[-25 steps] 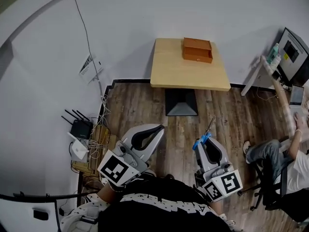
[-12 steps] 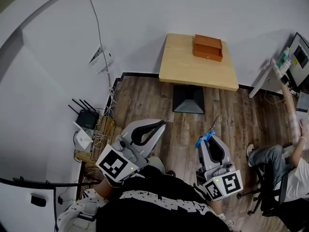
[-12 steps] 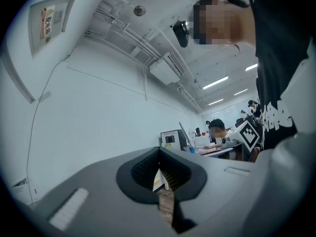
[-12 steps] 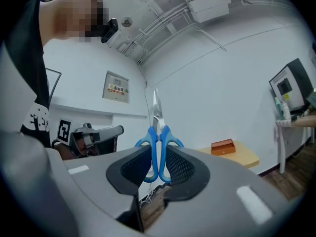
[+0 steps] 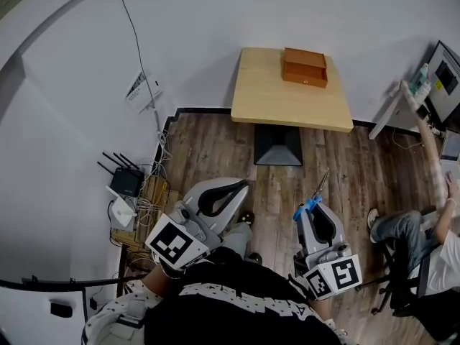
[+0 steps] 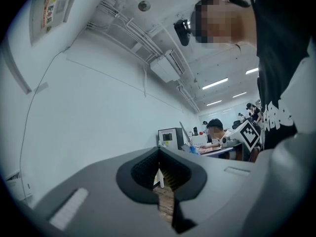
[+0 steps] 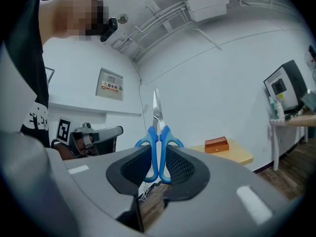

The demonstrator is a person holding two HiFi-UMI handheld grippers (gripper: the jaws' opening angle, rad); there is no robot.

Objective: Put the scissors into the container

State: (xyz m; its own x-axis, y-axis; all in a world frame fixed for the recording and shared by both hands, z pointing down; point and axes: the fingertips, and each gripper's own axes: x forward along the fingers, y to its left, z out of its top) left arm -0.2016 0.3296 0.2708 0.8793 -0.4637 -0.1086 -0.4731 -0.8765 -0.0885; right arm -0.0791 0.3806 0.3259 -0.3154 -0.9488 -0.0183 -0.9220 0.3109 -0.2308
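My right gripper (image 5: pixel 312 209) (image 7: pixel 159 158) is clenched on the blue-handled steel scissors (image 5: pixel 317 190) (image 7: pixel 158 135). The two handle loops are pinched side by side between the black ribbed pads, and the closed blades stick straight out past the jaw tips. In the head view the scissors point forward over the brown plank floor (image 5: pixel 215 149), towards the light wooden bench (image 5: pixel 287 103) (image 7: pixel 239 155).

The orange-brown wooden box (image 5: pixel 305 67) (image 7: pixel 217 144) sits on the far part of that bench, close to the white wall (image 5: pixel 215 27). It is well apart from the scissors, with a stretch of floor and the bench's dark pedestal base (image 5: pixel 277 146) between them. In the right gripper view the box shows low and to the right of the scissor handles.

My left gripper (image 5: pixel 243 186) (image 6: pixel 159 153) is held at my left side above the floor. Its jaws are drawn together with the tips meeting, and nothing is held in the hollow between the pads; only floor shows through the gap.

At the left, by the wall, a black router with antennas (image 5: pixel 123 181) stands among tangled cables. At the right edge a seated person (image 5: pixel 424 236) is at a desk.
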